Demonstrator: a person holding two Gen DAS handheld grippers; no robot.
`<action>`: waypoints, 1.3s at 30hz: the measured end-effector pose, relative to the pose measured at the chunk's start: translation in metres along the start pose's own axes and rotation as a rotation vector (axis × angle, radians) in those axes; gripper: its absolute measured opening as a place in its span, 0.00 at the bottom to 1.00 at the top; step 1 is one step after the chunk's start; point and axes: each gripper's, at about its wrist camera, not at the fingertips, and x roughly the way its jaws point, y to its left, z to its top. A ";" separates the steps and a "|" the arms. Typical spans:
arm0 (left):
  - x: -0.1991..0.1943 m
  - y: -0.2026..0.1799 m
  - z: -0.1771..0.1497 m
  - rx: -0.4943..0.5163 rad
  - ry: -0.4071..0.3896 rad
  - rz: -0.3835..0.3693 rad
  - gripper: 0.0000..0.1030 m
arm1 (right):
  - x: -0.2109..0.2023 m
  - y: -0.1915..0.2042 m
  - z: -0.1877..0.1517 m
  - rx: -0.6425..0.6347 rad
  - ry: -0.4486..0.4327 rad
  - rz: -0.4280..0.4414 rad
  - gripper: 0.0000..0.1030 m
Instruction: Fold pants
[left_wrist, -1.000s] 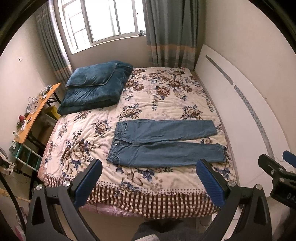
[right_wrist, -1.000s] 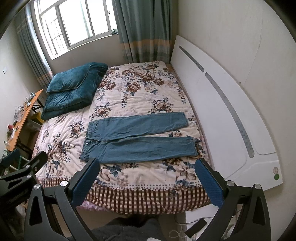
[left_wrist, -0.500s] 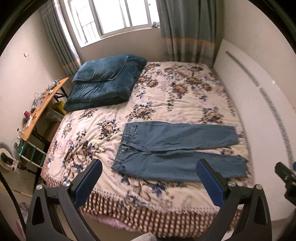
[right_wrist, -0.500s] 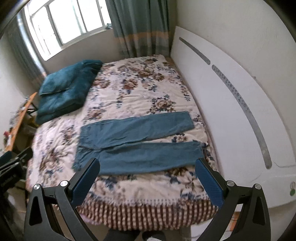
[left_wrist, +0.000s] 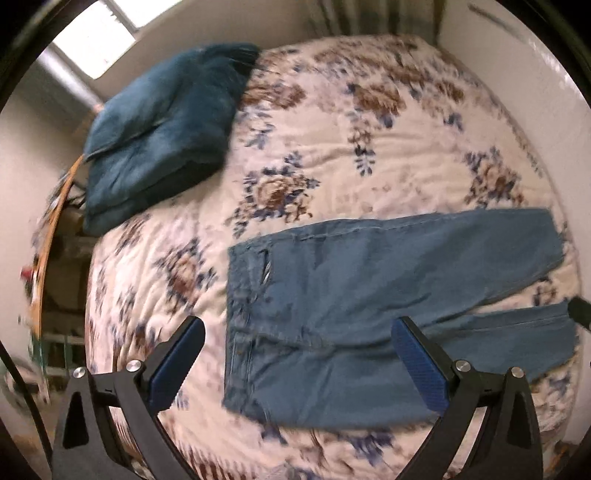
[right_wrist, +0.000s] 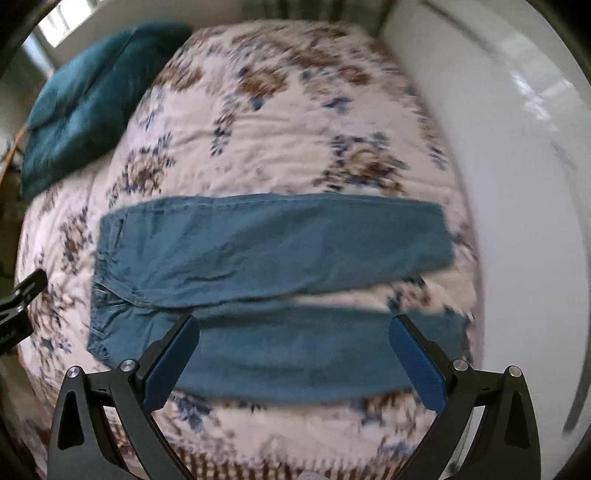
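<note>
Floral bed (left_wrist: 332, 155), jeans (right_wrist: 258, 240) flat, unfolded. Left tool (left_wrist: 295, 369), right tool (right_wrist: 295, 358) wide open, empty. Best pinch near leg's outer seam.

Hovering over blue jeans (left_wrist: 369, 306) lying flat on a floral bedspread (left_wrist: 332, 147), left gripper (left_wrist: 299, 358) with jaws spread wide, gripping nothing; teal folded blanket (left_wrist: 162, 129) sitting at far left.

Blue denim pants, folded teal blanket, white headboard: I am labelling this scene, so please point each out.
Blue denim pants (right_wrist: 266, 236): right wrist view, middle of the far leg.
Folded teal blanket (left_wrist: 162, 133): left wrist view, its top face.
White headboard (right_wrist: 517, 177): right wrist view, bare glossy panel.
</note>
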 end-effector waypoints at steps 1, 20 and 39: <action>0.018 -0.003 0.009 0.028 0.006 -0.004 1.00 | 0.019 0.004 0.015 -0.029 0.011 -0.007 1.00; 0.327 -0.104 0.108 0.653 0.412 -0.222 0.89 | 0.371 0.063 0.148 -0.749 0.434 -0.156 1.00; 0.231 -0.035 0.089 0.374 0.147 -0.314 0.11 | 0.321 0.011 0.127 -0.569 0.219 -0.005 0.13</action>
